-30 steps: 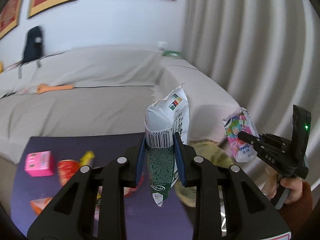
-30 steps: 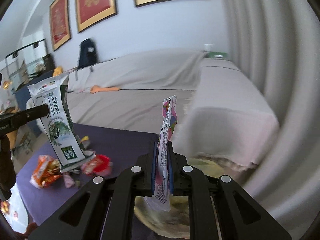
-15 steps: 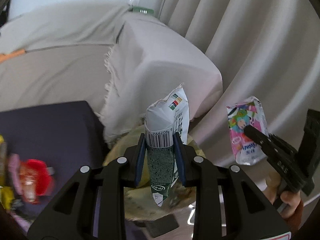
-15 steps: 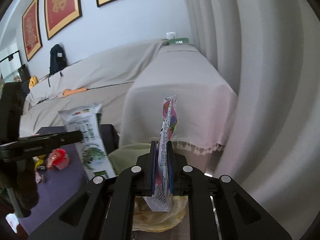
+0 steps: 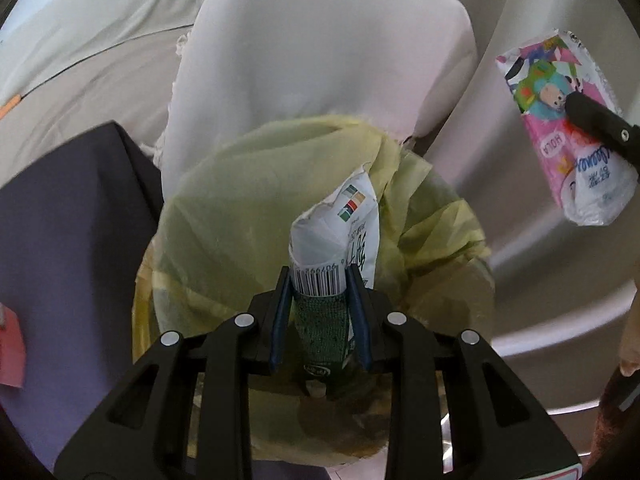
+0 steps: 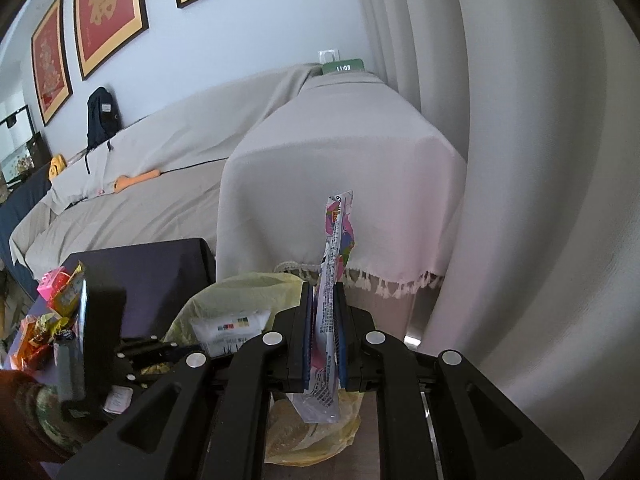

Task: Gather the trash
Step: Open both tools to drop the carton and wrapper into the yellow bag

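Framed red pictures only in the right view; each hand-held gripper pinching a wrapper above the yellow bag.

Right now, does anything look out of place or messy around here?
Yes: crumpled snack wrappers lie scattered on the dark purple table, not in the yellow-green plastic bin bag. An orange object lies on the grey-covered sofa.
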